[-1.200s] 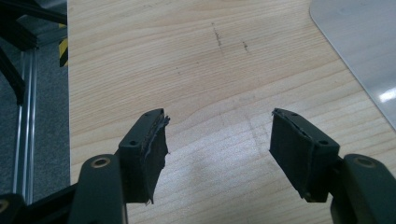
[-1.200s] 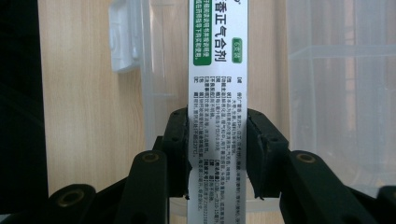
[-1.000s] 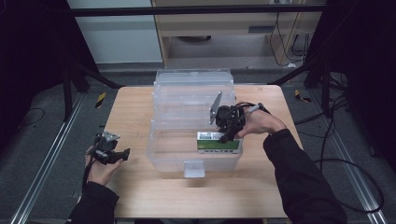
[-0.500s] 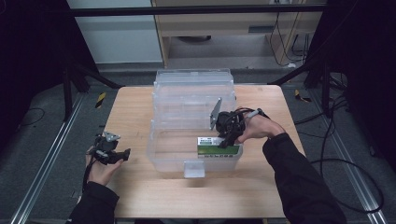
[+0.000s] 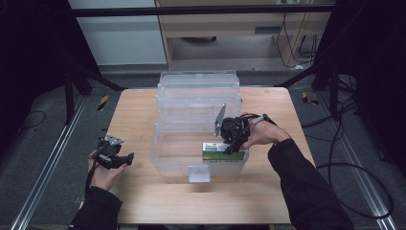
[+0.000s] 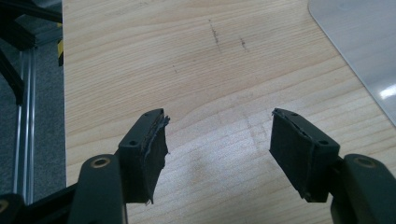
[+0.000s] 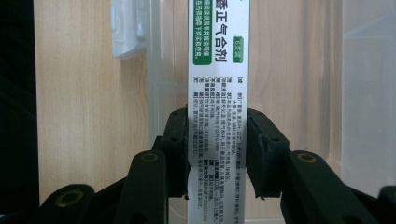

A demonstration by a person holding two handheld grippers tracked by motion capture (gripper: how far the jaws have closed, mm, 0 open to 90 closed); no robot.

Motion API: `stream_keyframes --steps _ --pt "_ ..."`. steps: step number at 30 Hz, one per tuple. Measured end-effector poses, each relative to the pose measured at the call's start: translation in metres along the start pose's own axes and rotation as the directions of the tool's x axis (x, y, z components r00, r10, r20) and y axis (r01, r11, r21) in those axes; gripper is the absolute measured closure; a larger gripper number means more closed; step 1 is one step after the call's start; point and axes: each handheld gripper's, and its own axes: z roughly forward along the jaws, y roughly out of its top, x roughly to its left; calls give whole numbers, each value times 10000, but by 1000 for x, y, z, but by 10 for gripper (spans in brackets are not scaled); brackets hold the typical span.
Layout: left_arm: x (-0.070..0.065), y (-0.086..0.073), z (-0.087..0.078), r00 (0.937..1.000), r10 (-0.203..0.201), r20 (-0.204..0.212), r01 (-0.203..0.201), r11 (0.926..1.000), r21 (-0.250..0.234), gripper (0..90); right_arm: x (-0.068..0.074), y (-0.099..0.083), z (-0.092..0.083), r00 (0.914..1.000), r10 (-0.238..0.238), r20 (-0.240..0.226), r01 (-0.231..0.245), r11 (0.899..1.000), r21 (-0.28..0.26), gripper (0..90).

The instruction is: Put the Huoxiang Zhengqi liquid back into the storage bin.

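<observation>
The white-and-green box (image 5: 224, 154), clamped in the right gripper (image 5: 233, 147), has been lowered into the clear bin (image 5: 165, 158); release is judged next, the left gripper (image 5: 125, 159) resting open beside it.

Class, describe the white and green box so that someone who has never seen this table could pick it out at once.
On the wooden table stands a clear plastic bin. Inside its front right corner lies the box, clamped by the right tool. It is the one printed thing there: white with green bands and small text.
</observation>
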Motion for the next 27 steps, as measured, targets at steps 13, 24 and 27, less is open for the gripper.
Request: stream_keyframes --steps 13,24,27 --pt "0 0 0 10000 5 0 -5 10000 2 352 2 2 9 9999 -169 23 168 9992 356 633" --pt "0 0 0 10000 20 -6 -20 10000 7 352 2 2 15 9999 -61 86 57 9987 501 629" --pt "0 0 0 10000 17 -4 -17 10000 4 352 2 2 17 9999 -69 78 64 9983 574 628"
